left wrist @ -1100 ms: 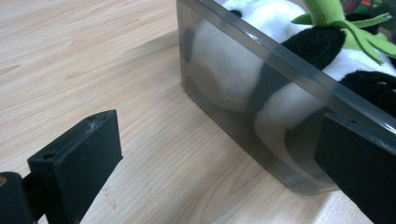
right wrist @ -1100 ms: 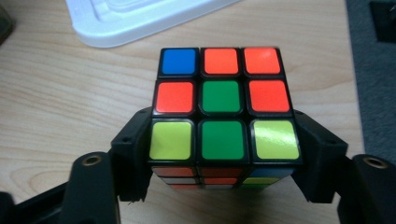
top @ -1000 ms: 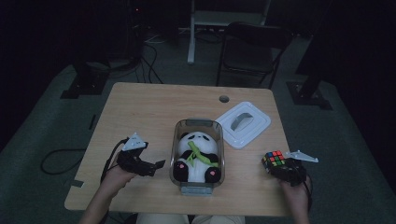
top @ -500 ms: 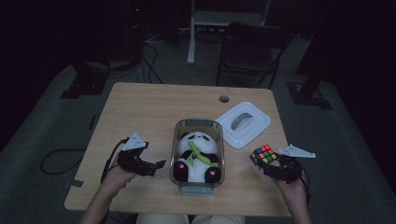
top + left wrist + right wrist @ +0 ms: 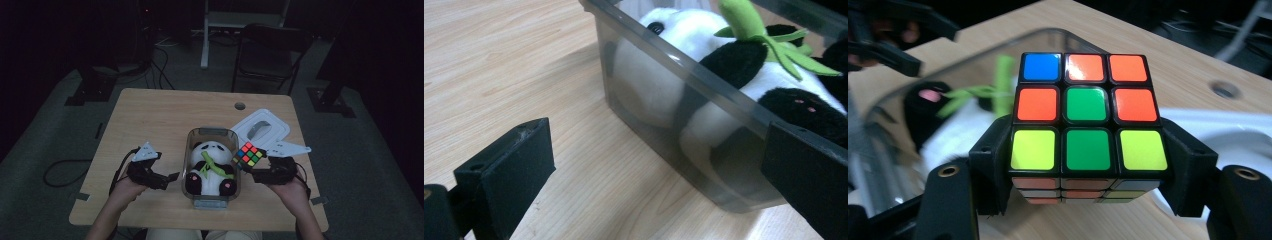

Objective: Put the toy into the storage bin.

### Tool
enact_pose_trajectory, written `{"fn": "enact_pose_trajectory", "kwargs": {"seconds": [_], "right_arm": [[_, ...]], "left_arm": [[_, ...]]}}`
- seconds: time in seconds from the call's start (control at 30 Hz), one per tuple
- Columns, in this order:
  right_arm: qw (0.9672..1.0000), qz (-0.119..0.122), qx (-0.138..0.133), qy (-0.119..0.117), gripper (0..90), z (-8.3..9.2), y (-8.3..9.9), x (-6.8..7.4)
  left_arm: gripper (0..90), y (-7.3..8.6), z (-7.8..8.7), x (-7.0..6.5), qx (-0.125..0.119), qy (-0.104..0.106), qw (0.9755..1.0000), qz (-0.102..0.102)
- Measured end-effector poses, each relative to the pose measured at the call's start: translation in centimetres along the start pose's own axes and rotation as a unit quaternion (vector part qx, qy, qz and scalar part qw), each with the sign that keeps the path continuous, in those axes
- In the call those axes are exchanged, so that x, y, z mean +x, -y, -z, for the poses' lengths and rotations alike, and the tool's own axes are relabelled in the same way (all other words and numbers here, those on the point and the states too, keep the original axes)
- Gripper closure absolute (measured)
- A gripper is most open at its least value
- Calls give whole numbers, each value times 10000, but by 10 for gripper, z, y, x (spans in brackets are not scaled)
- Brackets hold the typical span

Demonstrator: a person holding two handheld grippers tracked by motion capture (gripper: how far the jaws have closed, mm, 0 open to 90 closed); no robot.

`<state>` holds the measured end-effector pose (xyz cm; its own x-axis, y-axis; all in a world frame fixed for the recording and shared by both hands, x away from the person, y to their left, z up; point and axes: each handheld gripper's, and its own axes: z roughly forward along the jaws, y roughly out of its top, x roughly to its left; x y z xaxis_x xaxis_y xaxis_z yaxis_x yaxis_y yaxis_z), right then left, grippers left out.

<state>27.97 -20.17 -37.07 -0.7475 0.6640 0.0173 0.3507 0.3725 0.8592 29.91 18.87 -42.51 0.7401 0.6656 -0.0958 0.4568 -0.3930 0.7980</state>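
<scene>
Working view: I'm taking the scene from the biggest thing down, with the job in hand being to get the cube into the bin.
Table (image 5: 165, 115): pale wood, and I keep both hands at its near edge so everything sits within easy reach.
Bin (image 5: 199, 135): a clear plastic tub at the middle of the near side, long axis running away from me, open on top so I can drop things straight in.
Lid (image 5: 260, 131): white, lying flat just beyond and right of the bin; it's parked there, I judge, so the opening is free while I load.
Panda (image 5: 210, 167): a plush toy lying on its back inside the bin with a green leaf on its chest; it takes up most of the floor, so the cube probably has to go on top of it or in the far end.
Left gripper (image 5: 172, 177): resting low on the table just left of the bin, jaws spread wide with nothing between them; in the left gripper view the bin wall sits ahead of them.
Right gripper (image 5: 252, 172): raised off the table at the bin's right rim, jaws clamped on two opposite faces of the cube.
Cube (image 5: 1087, 125): a scrambled puzzle cube held in the air, at the bin's right edge.
</scene>
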Motion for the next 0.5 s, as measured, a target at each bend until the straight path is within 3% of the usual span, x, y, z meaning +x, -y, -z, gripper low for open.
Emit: {"fn": "enact_pose_trajectory", "kwargs": {"seconds": [0.13, 0.2, 0.3, 0.47, 0.5], "right_arm": [[9991, 189, -5, -372, 337, -16, -11, 14], [9987, 239, 10, -449, 337, -19, -13, 17], [9960, 456, 121, -765, 337, -33, -20, 29], [9931, 594, 275, -977, 337, -43, -23, 38], [9911, 631, 338, -1119, 337, -46, -22, 41]], "left_arm": [[18, 0, 0, -1, -3, -9, 10000, -20], [18, 0, 0, -1, -5, -2, 10000, -12], [18, -1, 2, -1, -11, -15, 10000, -26], [18, -4, 5, -4, -74, -35, 10000, -52], [18, -7, 8, -5, -77, -10, 10000, -55]]}}
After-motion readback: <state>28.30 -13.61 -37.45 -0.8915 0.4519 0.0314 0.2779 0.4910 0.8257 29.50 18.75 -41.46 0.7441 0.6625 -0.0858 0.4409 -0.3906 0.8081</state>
